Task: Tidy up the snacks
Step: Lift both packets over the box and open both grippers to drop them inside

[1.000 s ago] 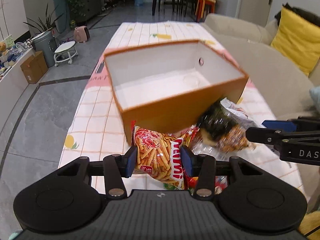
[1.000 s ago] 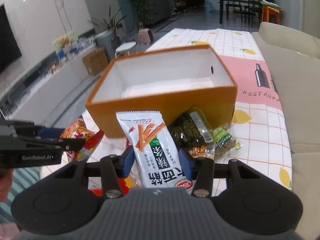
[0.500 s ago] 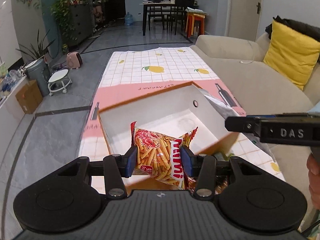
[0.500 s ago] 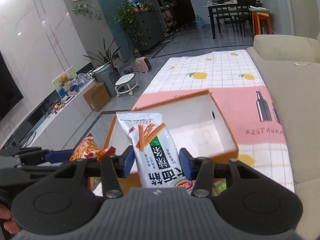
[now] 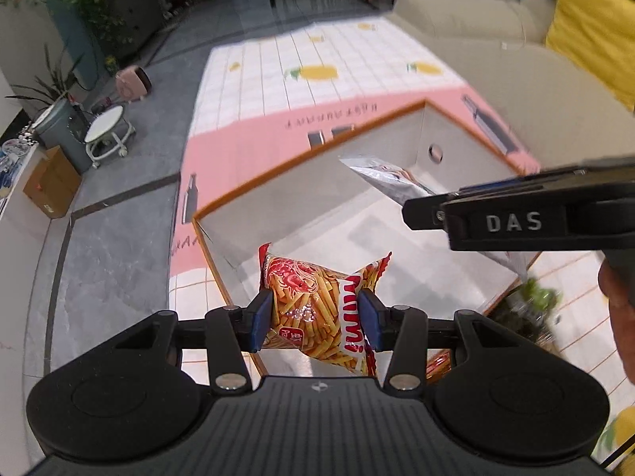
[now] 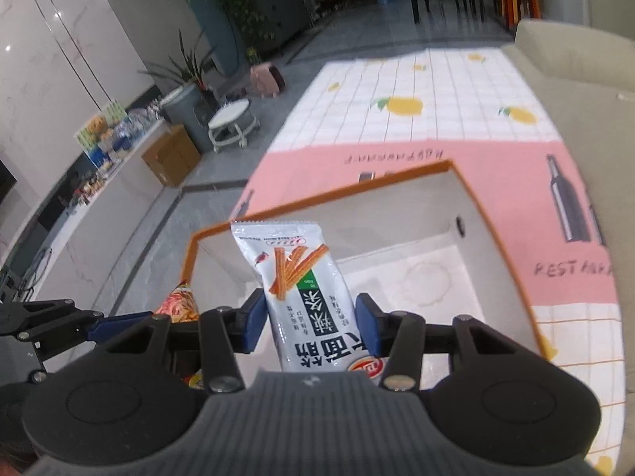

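right wrist view: right gripper (image 6: 307,325) tilts down over the box (image 6: 468,198), clamping a white packet (image 6: 301,293) lengthwise, top end pointing away; left gripper (image 5: 317,317) grips the red snack bag (image 5: 317,309).

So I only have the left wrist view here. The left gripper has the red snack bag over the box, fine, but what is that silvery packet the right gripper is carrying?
Observer: In the right wrist view it is a white packet printed with orange sticks and a green label, clamped between the right gripper fingers.
Operator: Is it over the box too?
Observer: Yes. From that camera the packet hangs above the white floor of the orange box, inside the rim.
Operator: Anything already in the box?
Observer: The floor that the right view shows is bare; part is hidden behind the packet.
Operator: Can that view see my left gripper?
Observer: Yes, at its left edge, with the red snack bag poking up beside the box's near corner.
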`<state>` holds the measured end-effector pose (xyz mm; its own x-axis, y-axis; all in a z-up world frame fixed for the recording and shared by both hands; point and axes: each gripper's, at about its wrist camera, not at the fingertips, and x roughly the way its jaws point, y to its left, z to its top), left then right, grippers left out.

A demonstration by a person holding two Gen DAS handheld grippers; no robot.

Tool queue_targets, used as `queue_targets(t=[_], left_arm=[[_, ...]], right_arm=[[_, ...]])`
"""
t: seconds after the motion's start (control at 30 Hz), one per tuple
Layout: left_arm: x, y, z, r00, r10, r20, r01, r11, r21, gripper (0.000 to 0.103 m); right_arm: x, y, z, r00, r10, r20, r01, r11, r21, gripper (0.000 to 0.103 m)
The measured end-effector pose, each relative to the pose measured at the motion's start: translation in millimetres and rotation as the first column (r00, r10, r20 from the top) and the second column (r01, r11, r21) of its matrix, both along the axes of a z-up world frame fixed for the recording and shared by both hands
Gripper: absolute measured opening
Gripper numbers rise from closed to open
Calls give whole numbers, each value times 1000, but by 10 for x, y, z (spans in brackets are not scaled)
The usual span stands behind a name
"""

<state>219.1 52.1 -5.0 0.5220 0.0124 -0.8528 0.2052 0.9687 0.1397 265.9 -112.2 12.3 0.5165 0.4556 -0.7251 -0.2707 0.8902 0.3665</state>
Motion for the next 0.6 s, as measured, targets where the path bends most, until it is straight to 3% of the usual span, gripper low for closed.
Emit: queue_targets(t=[0.37,0.6], left_arm=[[209,-238,-392,983,-129,-131,147,979,139,52],[279,-213,-626,971,-132,-200,162,977,140,52]], right_arm=[[365,286,-594,986,35,-164,-52,993,-103,47],[421,332,-869,971,45,-235,-86,982,-167,48]])
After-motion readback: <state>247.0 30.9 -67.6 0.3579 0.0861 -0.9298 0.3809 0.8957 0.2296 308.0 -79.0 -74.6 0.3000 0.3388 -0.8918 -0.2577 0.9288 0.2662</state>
